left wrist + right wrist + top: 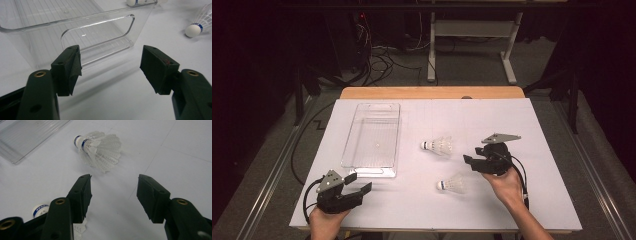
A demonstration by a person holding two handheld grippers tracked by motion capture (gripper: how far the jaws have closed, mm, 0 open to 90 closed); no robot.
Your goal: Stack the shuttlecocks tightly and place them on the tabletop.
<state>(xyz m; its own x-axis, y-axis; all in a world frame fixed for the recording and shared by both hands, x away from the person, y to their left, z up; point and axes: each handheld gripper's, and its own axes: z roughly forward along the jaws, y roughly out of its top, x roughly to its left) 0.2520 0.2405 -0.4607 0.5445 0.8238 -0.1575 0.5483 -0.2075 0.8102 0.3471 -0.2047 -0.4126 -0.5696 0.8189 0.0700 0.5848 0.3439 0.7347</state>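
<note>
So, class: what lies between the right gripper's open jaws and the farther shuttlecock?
Bare white table: right gripper view shows right gripper short of the farther shuttlecock.

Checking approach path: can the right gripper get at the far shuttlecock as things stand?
Probably yes. The right gripper has its jaws open and aimed at the far shuttlecock, which lies on its side with bare table between them. The near shuttlecock and the clear bin sit off that line.

Clear bin point(373, 135) blocks tabletop's point(537, 200) left half; two shuttlecocks point(438, 145) point(452, 184) sit mid-table; right edge & near-left corner free.
</note>
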